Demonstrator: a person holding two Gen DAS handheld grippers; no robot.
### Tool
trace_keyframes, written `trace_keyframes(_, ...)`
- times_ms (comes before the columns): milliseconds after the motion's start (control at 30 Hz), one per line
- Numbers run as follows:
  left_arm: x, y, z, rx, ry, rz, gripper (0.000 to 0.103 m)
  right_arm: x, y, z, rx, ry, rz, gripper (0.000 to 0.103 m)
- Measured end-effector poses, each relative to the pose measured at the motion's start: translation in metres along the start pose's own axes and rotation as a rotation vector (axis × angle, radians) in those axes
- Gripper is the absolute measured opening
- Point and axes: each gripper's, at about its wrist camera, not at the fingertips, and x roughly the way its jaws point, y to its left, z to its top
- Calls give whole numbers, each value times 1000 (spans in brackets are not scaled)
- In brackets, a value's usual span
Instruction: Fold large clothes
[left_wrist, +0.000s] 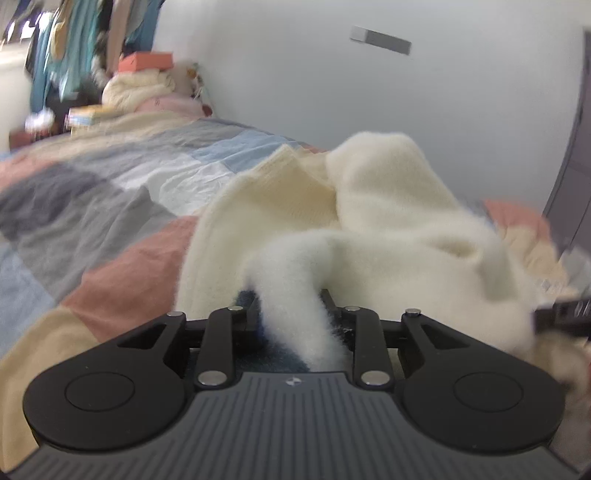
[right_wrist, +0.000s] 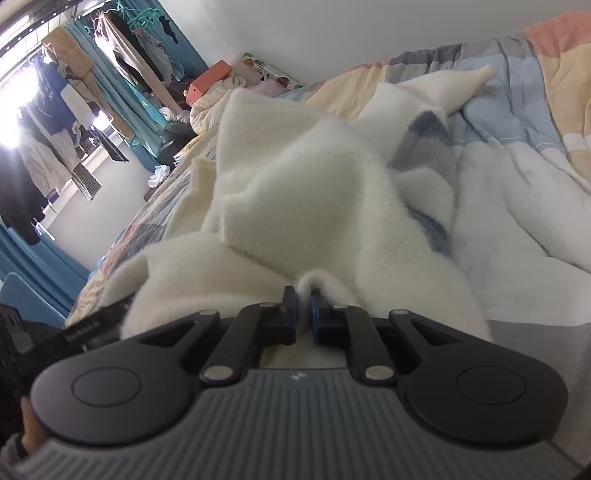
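Note:
A large cream fleece garment (left_wrist: 369, 221) with grey and blue patches lies bunched on the patchwork quilt (left_wrist: 110, 206). In the left wrist view a fuzzy fold of it runs between the fingers of my left gripper (left_wrist: 291, 310), which is shut on it; the fingertips are mostly hidden by the fleece. In the right wrist view my right gripper (right_wrist: 303, 314) is shut on a small ridge of the same garment (right_wrist: 295, 177), its blue pads (right_wrist: 291, 306) pinching the fabric. The garment rises in folds ahead of both grippers.
The quilt (right_wrist: 517, 155) covers a bed against a white wall (left_wrist: 314, 85). Pillows, blankets and an orange box (left_wrist: 146, 61) are piled at the far end. Clothes hang on a rack (right_wrist: 110, 62) by blue curtains. The other gripper shows at the left edge (right_wrist: 22, 332).

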Motion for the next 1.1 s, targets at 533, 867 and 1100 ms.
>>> trace_keyframes(533, -93, -27, 2, -14, -119, 70, 79, -84, 36, -16, -40, -97, 61, 79)
trace_keyframes(867, -140, -57, -17, -101, -62, -107, 79, -115, 53, -50, -109, -78, 59, 79)
trace_keyframes(1100, -93, -57, -16, -286, 27, -251, 72, -86, 49, -57, -98, -14, 22, 77)
